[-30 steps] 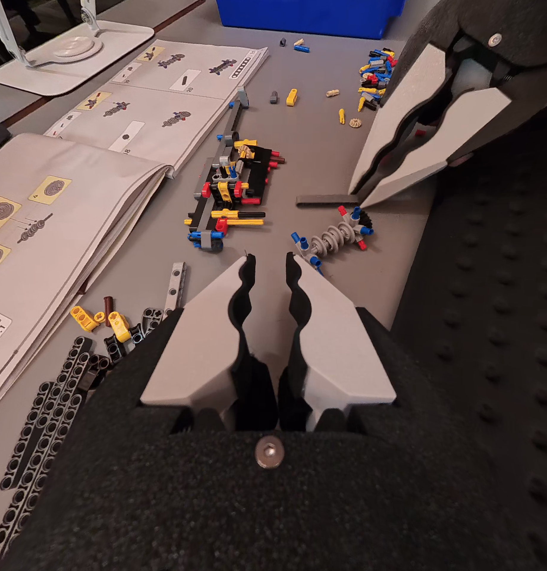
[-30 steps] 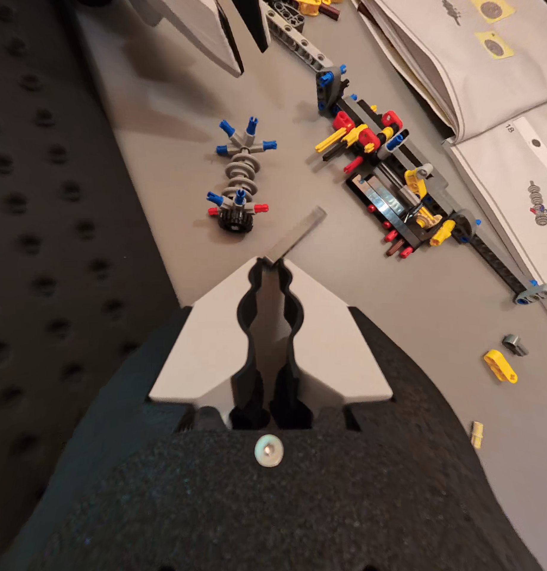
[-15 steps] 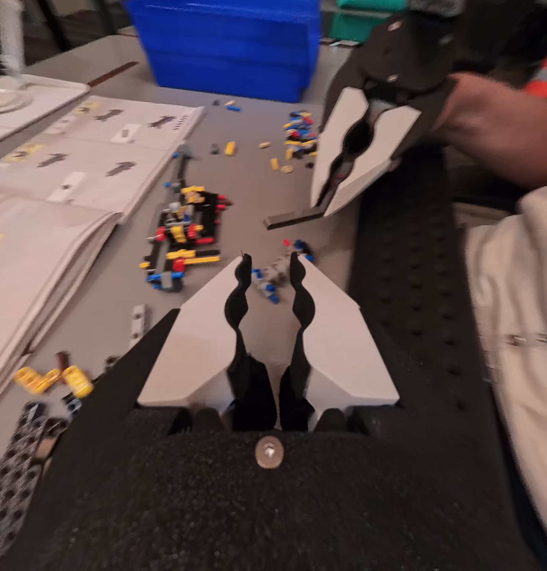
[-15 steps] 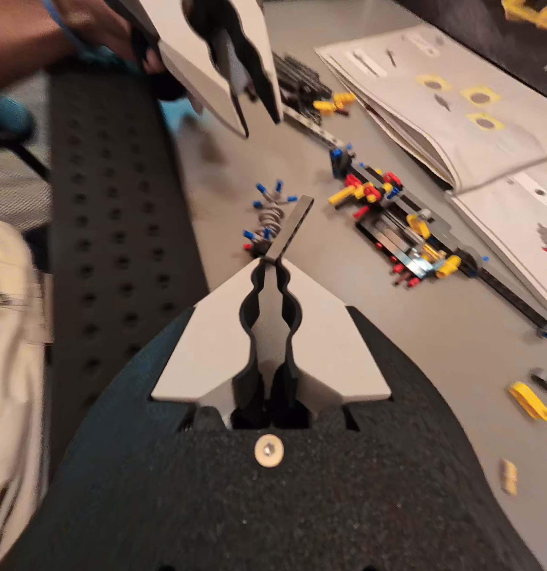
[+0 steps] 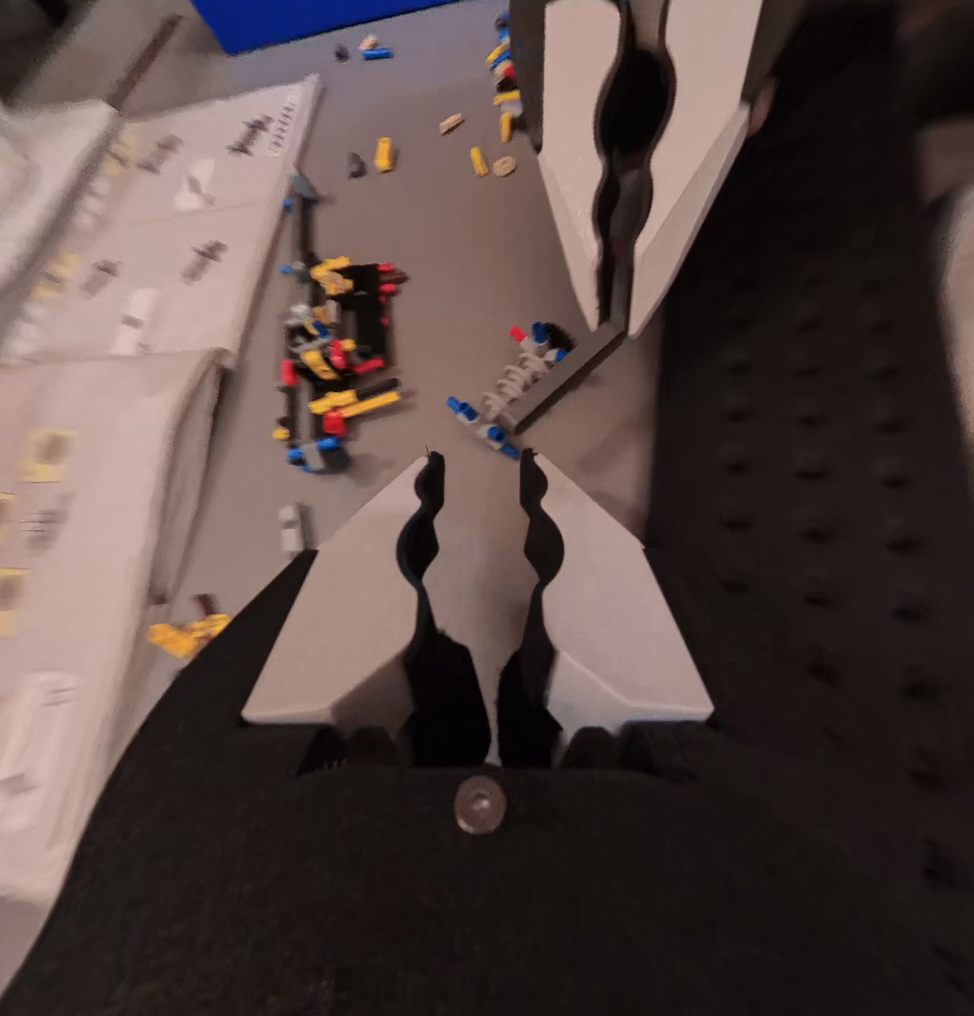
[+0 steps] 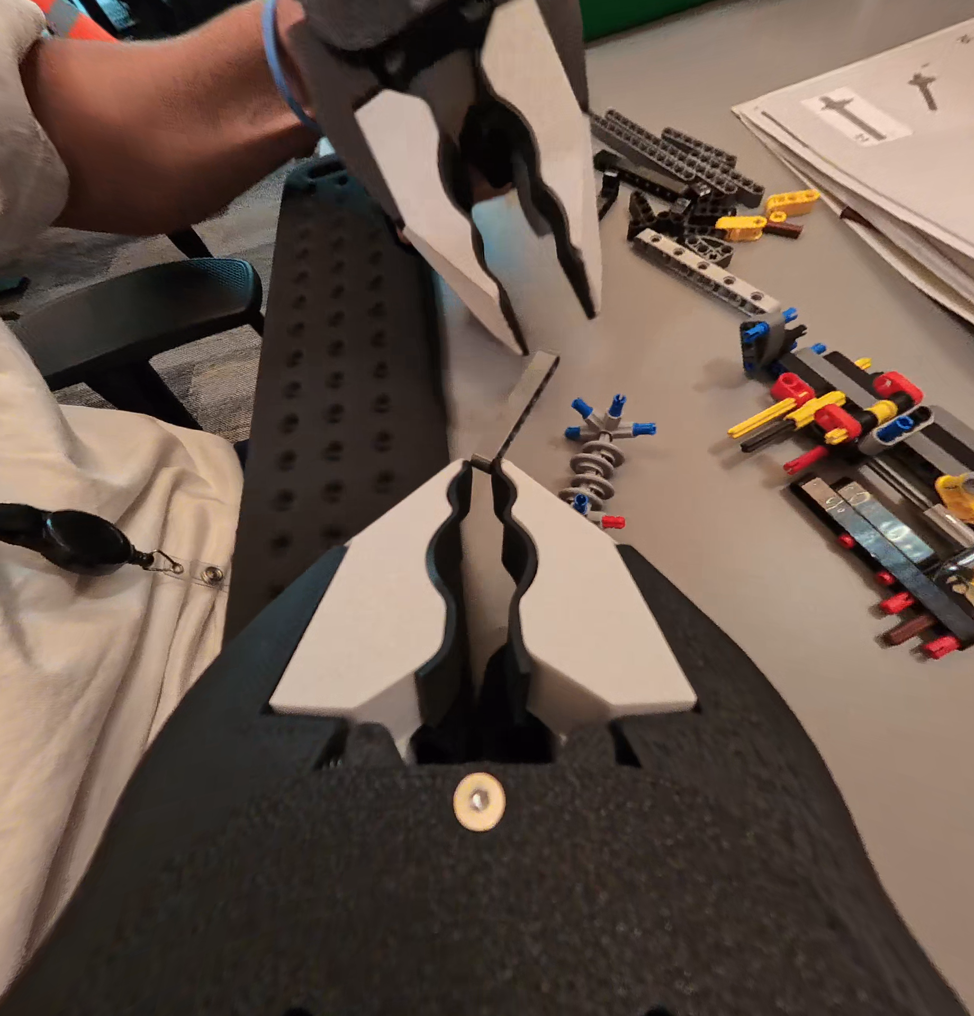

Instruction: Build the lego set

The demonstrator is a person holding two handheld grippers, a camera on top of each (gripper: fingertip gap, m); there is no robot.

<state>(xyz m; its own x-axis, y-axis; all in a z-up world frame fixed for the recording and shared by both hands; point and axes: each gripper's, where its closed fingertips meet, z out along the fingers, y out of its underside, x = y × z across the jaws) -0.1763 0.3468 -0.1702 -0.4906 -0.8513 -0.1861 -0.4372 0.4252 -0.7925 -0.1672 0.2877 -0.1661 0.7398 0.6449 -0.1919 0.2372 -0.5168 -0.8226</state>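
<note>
My right gripper (image 6: pixel 482 462) is shut on one end of a flat dark grey beam (image 6: pixel 523 407) and holds it above the table, angled up and away. In the left wrist view the right gripper (image 5: pixel 611 330) hangs from the top right with the beam (image 5: pixel 570 379) slanting down toward me. My left gripper (image 5: pixel 479 456) is open and empty. In the right wrist view the left gripper (image 6: pixel 556 332) points down, its tips just beyond the beam's free end. A grey spring piece with blue and red pins (image 6: pixel 597 462) lies under the beam. The part-built black, yellow and red model (image 5: pixel 336 352) lies to the left.
Open instruction booklets (image 5: pixel 116 275) cover the left of the table. A blue bin (image 5: pixel 309 16) and loose small pieces (image 5: pixel 501 82) lie at the far end. Black and grey beams (image 6: pixel 677 159) sit beside the booklet. A black perforated mat (image 6: pixel 336 385) borders the table. A person's forearm (image 6: pixel 160 126) holds the left gripper. The tips of one gripper are about 7 cm away from the tips of the other.
My right gripper lifted the grey beam off the table and swung its free end toward the left gripper. The left gripper rose and stayed open; the two now stand close together.
</note>
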